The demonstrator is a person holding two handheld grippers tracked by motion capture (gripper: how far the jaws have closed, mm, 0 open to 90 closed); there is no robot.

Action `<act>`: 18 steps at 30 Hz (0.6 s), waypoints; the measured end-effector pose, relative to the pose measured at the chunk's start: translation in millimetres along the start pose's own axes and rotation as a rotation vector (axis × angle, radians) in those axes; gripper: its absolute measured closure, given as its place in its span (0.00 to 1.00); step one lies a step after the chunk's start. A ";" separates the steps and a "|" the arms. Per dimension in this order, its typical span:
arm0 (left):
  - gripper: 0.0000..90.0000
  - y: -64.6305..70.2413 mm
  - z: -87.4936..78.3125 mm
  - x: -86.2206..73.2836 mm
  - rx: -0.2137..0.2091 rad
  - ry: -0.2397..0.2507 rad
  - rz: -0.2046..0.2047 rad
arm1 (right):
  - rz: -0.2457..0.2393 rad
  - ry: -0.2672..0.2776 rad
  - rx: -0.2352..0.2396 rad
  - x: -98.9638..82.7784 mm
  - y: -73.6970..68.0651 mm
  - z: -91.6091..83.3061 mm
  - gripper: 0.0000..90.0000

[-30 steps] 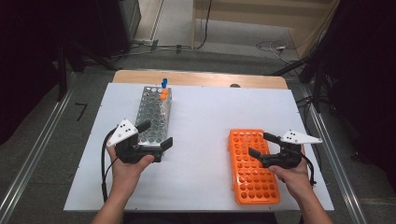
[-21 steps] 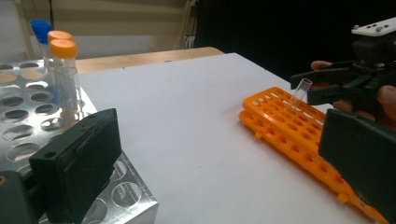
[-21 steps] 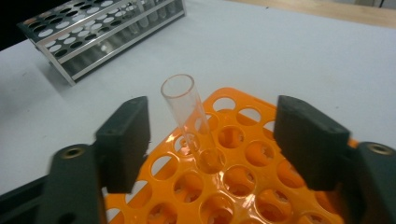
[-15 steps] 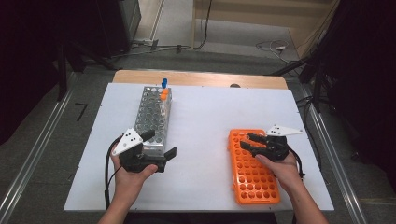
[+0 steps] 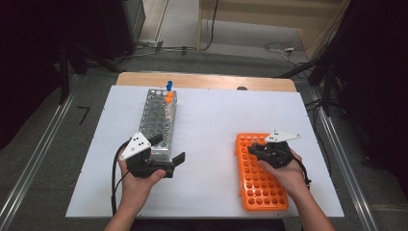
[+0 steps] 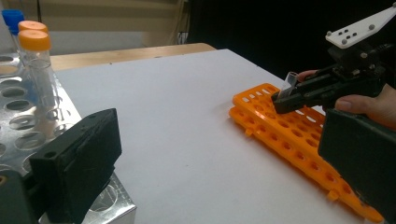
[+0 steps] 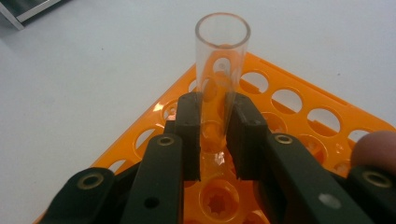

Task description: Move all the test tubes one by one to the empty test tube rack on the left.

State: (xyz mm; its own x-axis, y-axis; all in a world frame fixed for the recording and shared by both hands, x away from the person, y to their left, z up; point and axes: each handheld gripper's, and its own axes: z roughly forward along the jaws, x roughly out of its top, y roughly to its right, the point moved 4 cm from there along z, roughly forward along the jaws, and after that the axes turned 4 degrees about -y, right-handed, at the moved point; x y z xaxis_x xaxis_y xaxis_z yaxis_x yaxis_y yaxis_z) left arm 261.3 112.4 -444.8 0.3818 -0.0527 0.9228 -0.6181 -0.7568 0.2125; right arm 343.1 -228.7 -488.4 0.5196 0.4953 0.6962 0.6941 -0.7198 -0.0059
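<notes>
A clear uncapped tube (image 7: 222,56) stands at the far end of the orange rack (image 5: 262,187). My right gripper (image 7: 215,126) has just been closing and is now shut on that tube, pads pressing its lower part. The left gripper view shows the same grip: the right gripper (image 6: 280,100) holds the tube (image 6: 289,81) slightly tilted over the orange rack (image 6: 299,140). My left gripper (image 5: 168,149) is open and holds nothing, at the near end of the metal rack (image 5: 159,120). That rack carries orange-capped tubes (image 6: 37,65) and a blue-capped tube (image 5: 169,85) at its far end.
Both racks lie on a white board (image 5: 216,120) over a wooden tabletop (image 5: 207,81). A wide bare strip of board separates the racks. Dark floor, rails and cables surround the table.
The right gripper slid left along the orange rack's far end and its jaws closed on the clear tube. The left hand stayed almost still.
</notes>
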 end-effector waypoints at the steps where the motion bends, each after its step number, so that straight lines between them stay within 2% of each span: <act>1: 0.00 0.8 0.4 0.2 0.000 0.001 0.002 | 0.005 0.002 0.000 0.0 0.1 -0.5 0.82; 6: 0.00 5.5 1.9 2.8 -0.011 0.010 0.013 | 0.022 0.058 -0.005 1.0 -0.2 -6.6 0.82; 11: 0.00 9.2 2.9 5.6 -0.024 0.017 0.016 | 0.031 0.117 -0.008 8.1 -2.2 -20.9 0.82; 18: 0.03 19.5 6.7 10.0 -0.065 0.022 0.034 | 0.033 0.177 0.041 16.7 -11.7 -36.2 0.82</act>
State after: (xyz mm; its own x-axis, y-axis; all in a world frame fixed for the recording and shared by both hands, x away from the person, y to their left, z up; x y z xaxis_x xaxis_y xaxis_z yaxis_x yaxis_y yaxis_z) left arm 257.7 92.8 -433.6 0.3449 -0.0628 0.9365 -0.6740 -0.7110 0.2005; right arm 325.7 -229.6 -450.8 0.4491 0.3755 0.8107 0.6997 -0.7121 -0.0578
